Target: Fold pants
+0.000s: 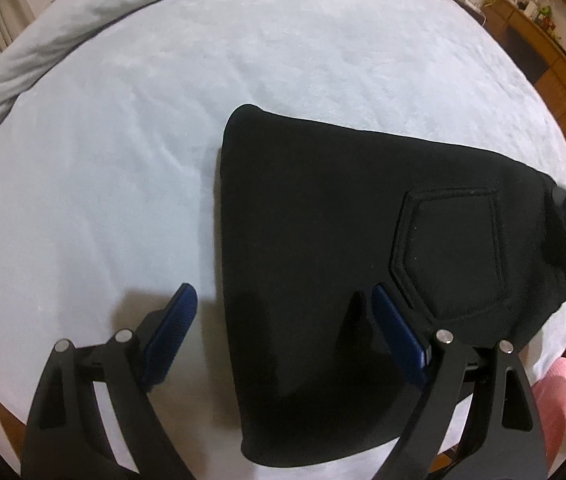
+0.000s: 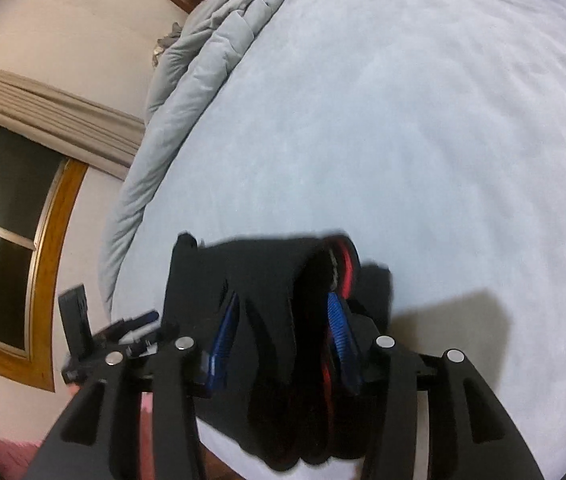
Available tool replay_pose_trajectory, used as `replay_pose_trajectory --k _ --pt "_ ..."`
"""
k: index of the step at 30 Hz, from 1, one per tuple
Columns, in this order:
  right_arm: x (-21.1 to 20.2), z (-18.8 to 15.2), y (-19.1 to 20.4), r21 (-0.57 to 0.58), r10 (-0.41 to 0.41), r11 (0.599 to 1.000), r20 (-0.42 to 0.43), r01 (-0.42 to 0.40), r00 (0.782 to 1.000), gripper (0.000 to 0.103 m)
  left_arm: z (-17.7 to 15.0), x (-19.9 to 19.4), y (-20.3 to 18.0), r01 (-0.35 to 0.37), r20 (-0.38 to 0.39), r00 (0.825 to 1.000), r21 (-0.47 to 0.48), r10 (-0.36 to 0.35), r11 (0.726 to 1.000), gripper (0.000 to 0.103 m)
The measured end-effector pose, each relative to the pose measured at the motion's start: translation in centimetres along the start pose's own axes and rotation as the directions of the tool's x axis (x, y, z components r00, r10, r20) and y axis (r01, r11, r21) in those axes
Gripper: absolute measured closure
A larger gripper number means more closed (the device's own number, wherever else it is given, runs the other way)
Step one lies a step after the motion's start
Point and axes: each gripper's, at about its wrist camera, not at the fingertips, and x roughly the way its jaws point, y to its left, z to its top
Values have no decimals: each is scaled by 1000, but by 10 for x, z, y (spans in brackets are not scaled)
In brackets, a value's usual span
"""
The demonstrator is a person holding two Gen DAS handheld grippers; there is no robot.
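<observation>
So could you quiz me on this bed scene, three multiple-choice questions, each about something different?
1. Where do the black pants lie?
A on the pale blue bedsheet
B on the floor
C on a chair

2. What colour are the pads of the left tongs?
A green
B blue
C yellow

3. How do the left tongs stand?
A clamped on the pants
B wide open, holding nothing
C shut on a sock

Answers: 1 A, the sheet surrounds them; 2 B, both pads are blue; 3 B, nothing is pinched between the pads.
</observation>
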Motion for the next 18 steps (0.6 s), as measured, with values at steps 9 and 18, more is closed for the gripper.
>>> replay_pose_trajectory --k 9,18 --pt "31 11 -23 98 -3 995 -15 5 1000 89 8 20 -12 -5 -28 1000 -8 5 1000 12" --pt "-21 -40 -12 76 53 996 -20 -51 998 64 -2 10 0 5 -50 999 -51 -7 999 12"
